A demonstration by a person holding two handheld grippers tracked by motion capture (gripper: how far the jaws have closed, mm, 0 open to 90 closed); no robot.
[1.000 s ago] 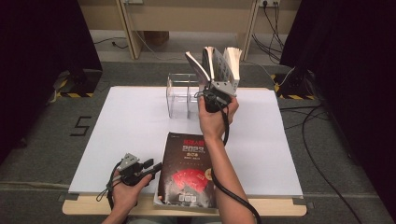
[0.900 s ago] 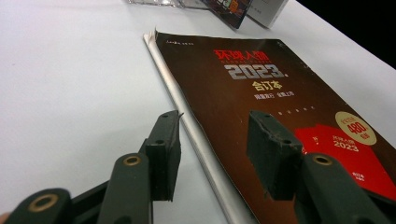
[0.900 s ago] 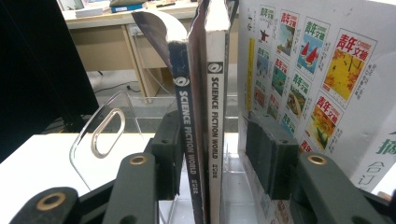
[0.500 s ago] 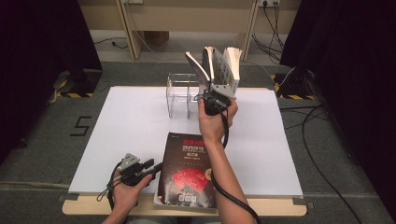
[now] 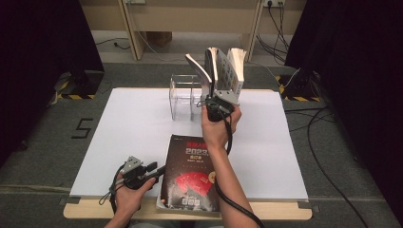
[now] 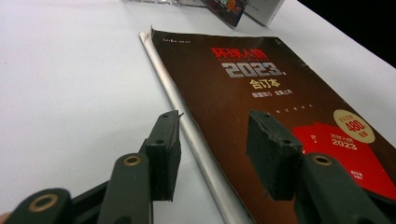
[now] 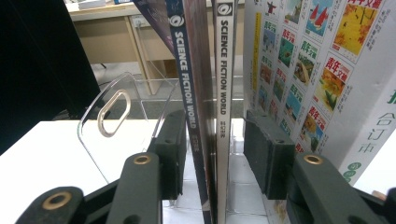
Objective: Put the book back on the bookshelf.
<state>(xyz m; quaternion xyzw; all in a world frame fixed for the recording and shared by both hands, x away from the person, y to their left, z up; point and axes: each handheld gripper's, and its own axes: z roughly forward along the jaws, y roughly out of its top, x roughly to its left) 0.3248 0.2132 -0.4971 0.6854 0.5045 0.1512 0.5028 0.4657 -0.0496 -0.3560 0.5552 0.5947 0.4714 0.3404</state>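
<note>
Fingers (image 6: 163, 154) on the left gripper (image 5: 153, 172) are standing apart, hovering low at the near edge of the white table (image 5: 133, 137). Between those two black pads, the silvery spine edge of the dark brown, red-accented magazine (image 5: 192, 173) is running away from the camera; one pad is sitting over bare table just beside the spine, the other is hanging over the cover, and neither seems to be pressing on it. That thick magazine is lying flat, face up, at the table's near edge, between the person's two forearms.

Moving farther out, the right gripper (image 5: 217, 92) is being held up above the middle of the table, jaws pointing upward. Its jaws have just been opening a little, and two thin magazines (image 7: 205, 102) with "SCIENCE FICTION WORLD" on their spines are standing upright between the black pads, with daylight showing on both sides. A thicker white book (image 7: 322, 70) with small colourful cover pictures is leaning just beside the outer pad. Beyond them, the clear acrylic file rack (image 5: 184, 95) is standing on the table's far half.
</note>
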